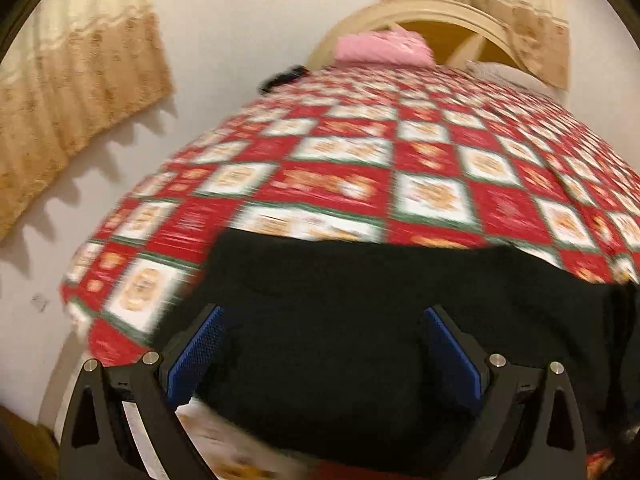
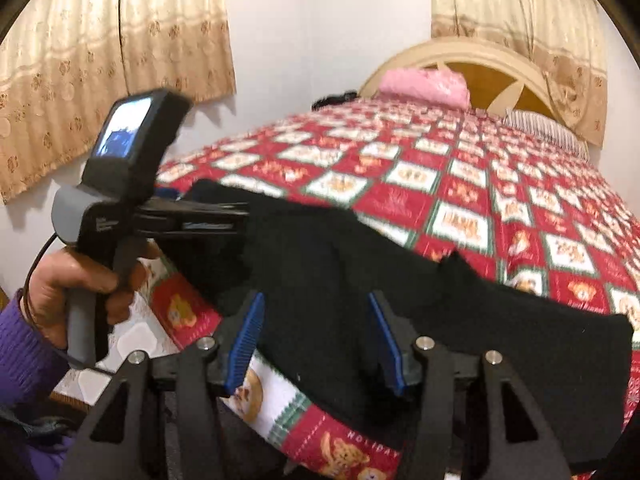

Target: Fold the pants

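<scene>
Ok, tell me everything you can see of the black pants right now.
The black pants are plain, matte, soft-looking fabric, lying spread along the near edge of the bed over the red-and-white checked bedspread. The far edge is uneven, with a small raised peak. The left gripper reaches over one end; whether it pinches the cloth cannot be told. The right gripper is open, with the fabric between its fingers.

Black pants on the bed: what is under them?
The black pants lie on a red-and-white checked holiday bedspread, which shows around them and at the near edge. Whatever lies directly beneath the fabric is covered, so anything else there cannot be seen.
</scene>
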